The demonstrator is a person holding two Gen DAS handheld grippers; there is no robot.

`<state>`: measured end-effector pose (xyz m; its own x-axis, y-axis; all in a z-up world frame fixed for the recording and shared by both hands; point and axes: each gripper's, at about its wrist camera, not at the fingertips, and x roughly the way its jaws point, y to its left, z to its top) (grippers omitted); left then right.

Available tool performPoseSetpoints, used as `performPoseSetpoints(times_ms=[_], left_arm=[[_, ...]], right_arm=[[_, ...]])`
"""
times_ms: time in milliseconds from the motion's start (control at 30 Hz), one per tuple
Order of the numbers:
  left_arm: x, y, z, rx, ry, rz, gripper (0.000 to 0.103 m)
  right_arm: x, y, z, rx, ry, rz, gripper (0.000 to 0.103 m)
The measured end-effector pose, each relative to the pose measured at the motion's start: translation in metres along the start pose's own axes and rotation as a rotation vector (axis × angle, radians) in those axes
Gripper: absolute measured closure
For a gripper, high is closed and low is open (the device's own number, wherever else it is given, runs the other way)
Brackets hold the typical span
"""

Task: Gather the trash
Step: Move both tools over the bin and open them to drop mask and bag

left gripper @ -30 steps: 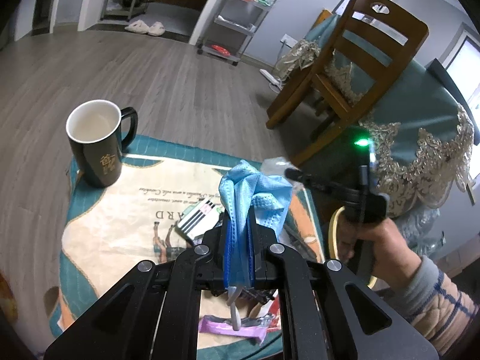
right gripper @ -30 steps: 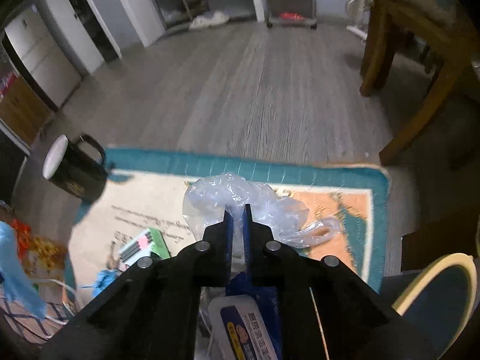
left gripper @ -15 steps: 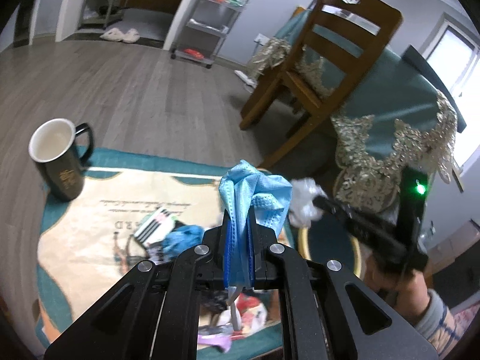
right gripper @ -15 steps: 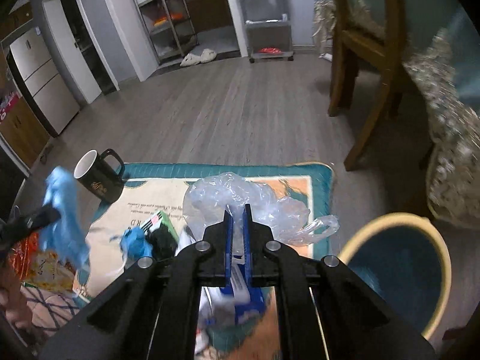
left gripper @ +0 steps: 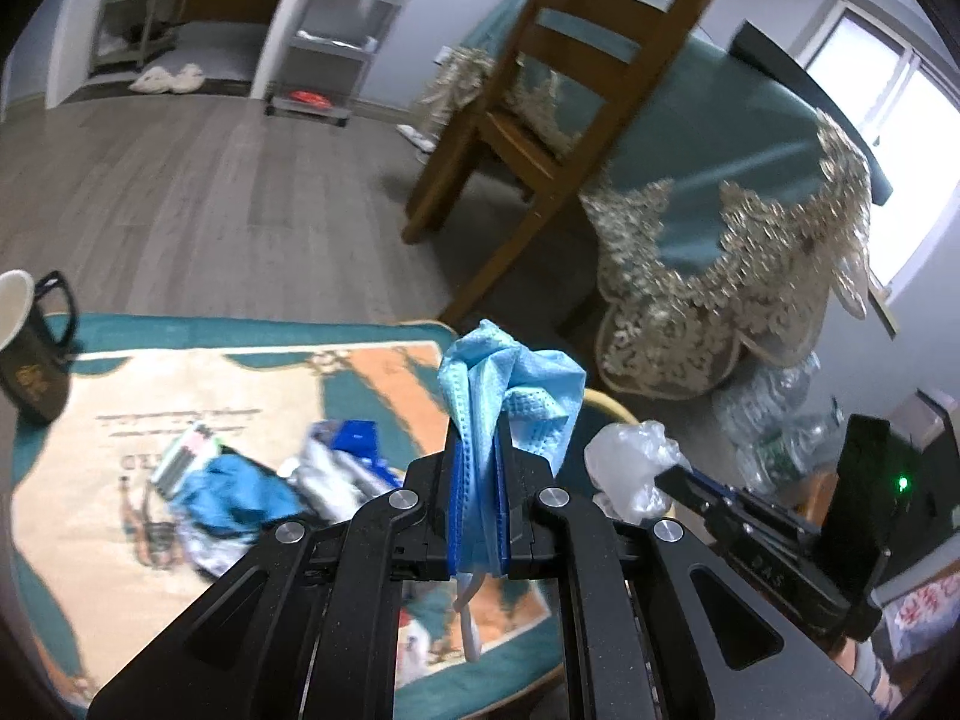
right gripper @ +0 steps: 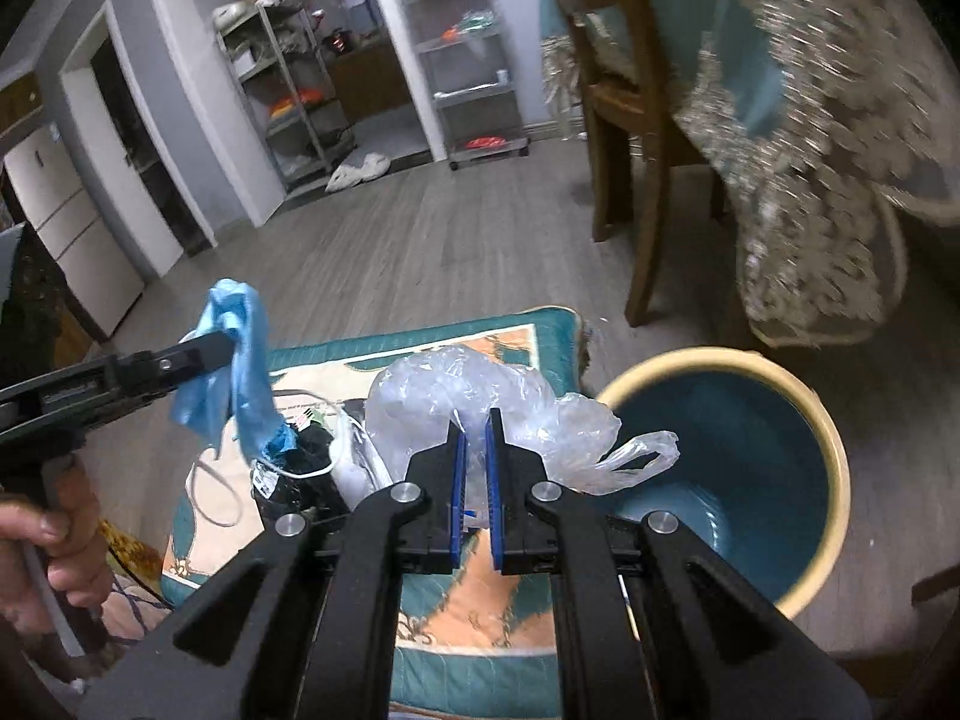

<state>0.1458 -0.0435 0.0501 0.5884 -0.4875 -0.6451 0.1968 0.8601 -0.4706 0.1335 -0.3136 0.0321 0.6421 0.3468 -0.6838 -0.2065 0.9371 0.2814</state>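
Right wrist view: right gripper (right gripper: 474, 462), clamped on the plastic bag (right gripper: 480, 396), sits nearer the bin (right gripper: 834, 438) at its right than the left gripper (right gripper: 231, 354), clamped on the mask (right gripper: 231, 360).

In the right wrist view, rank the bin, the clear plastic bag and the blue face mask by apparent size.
1. Bin, largest.
2. Clear plastic bag; partly hidden and nearer the camera, so its lead over the mask is unsure.
3. Blue face mask, smallest.

The right gripper (right gripper: 474, 462) is clamping a crumpled clear plastic bag (right gripper: 480, 396) beside the open blue bin (right gripper: 729, 462). At left, the left gripper (right gripper: 225, 351) is pinching a blue face mask (right gripper: 231, 372) above the littered mat (right gripper: 480, 606).
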Motion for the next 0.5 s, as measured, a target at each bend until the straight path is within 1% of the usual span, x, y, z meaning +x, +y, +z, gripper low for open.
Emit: performPoseSetpoints(times_ms=[133, 233, 500], left_arm=[[0.02, -0.022, -0.003, 0.024, 0.029, -0.042, 0.093], [0.036, -0.037, -0.007, 0.034, 0.046, -0.09, 0.093], [0.091, -0.069, -0.019, 0.056, 0.127, -0.146, 0.093]], right_arm=[[-0.01, -0.023, -0.009, 0.063, -0.018, -0.025, 0.097], [-0.013, -0.043, -0.013, 0.104, -0.029, -0.055, 0.097], [-0.016, -0.084, -0.023, 0.216, -0.043, -0.095, 0.097]])
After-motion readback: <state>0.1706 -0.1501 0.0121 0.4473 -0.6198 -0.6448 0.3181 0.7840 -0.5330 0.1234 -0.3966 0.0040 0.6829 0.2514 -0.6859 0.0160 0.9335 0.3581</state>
